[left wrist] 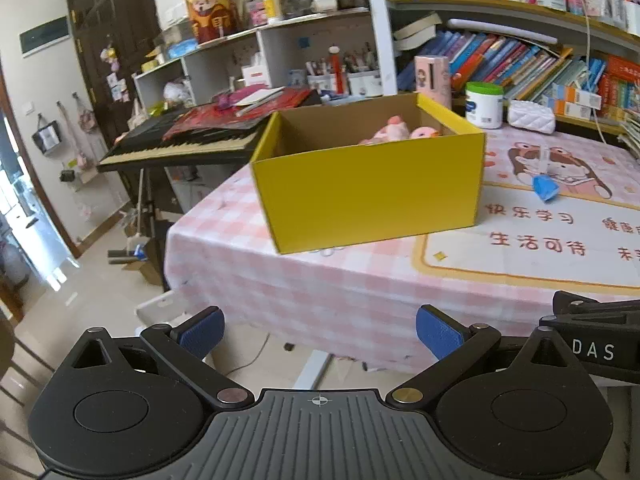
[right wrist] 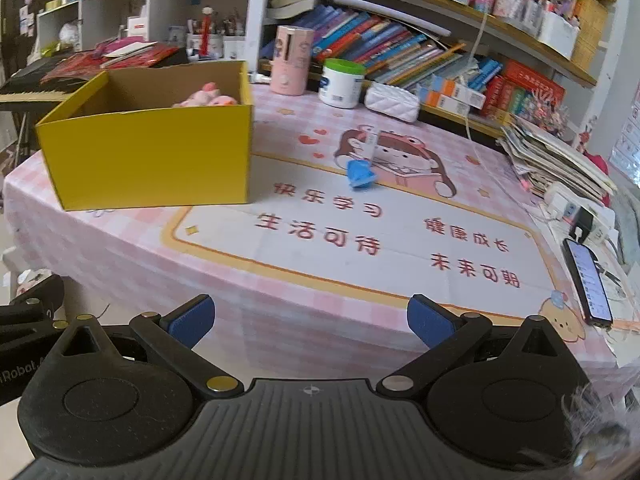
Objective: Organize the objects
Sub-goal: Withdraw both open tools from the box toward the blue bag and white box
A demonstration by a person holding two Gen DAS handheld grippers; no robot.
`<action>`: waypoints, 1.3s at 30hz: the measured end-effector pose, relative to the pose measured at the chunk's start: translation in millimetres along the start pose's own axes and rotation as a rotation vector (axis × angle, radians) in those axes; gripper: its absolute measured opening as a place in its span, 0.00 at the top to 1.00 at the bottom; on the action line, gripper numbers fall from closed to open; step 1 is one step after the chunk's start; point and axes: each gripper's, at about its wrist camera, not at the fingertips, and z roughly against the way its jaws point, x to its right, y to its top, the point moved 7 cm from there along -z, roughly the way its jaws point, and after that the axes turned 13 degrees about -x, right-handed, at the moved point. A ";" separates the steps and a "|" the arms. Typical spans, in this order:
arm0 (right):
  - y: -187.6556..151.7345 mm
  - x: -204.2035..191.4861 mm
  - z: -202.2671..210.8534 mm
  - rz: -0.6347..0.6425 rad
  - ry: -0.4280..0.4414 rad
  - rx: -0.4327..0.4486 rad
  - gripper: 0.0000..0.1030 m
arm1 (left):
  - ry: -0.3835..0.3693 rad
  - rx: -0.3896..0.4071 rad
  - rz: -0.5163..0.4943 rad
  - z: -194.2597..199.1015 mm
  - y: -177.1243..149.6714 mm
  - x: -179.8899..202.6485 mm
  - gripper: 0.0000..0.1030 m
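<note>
Left wrist view takes in the counter (left wrist: 304, 280) under a pink checked cloth, with bookshelves (left wrist: 520, 56) crowded behind it and a keyboard (left wrist: 176, 148) off its far left corner. On the counter's left part stands an open yellow box (left wrist: 368, 196), pink plush toys (left wrist: 394, 130) showing over its rim. A printed mat (right wrist: 360, 240) fills the middle, its cartoon girl above red Chinese lines, among them "快乐学习" and "生活可待". Against the shelves stand a pink cylinder (right wrist: 290, 60), a white jar (right wrist: 342, 84) with a green lid, its label too small to read, and a white quilted pouch (right wrist: 392, 101). A phone (right wrist: 587, 284) lies lit at the right edge. A small blue item (right wrist: 361, 175) rests on the mat, right of the box, touching nothing.

Left tongs (left wrist: 318, 330) hang spread and empty before the counter's near edge, the box well ahead of them. Right tongs (right wrist: 310, 320) are likewise spread and empty, the blue item well ahead, slightly right. "DAS" shows on the right tool's body in the left view.
</note>
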 end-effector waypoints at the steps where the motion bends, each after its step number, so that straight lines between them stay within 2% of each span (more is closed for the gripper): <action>1: 0.8 4.2 -1.8 -0.005 -0.003 -0.002 0.00 | -0.002 0.001 -0.007 -0.8 1.9 4.8 0.00; 11: 20.4 50.2 -26.5 -0.044 -0.018 -0.028 0.00 | -0.028 -0.011 -0.051 -11.6 27.0 56.2 0.00; 26: 79.6 128.0 -77.1 -0.033 -0.026 -0.032 0.00 | -0.048 -0.030 -0.032 -38.4 77.8 140.4 0.00; 35: 112.9 163.9 -109.1 -0.022 0.007 -0.028 0.00 | -0.067 -0.040 0.016 -51.1 97.2 174.8 0.00; 39: 123.3 178.5 -121.2 -0.038 0.027 -0.015 0.00 | -0.078 -0.045 0.006 -56.4 102.1 192.2 0.00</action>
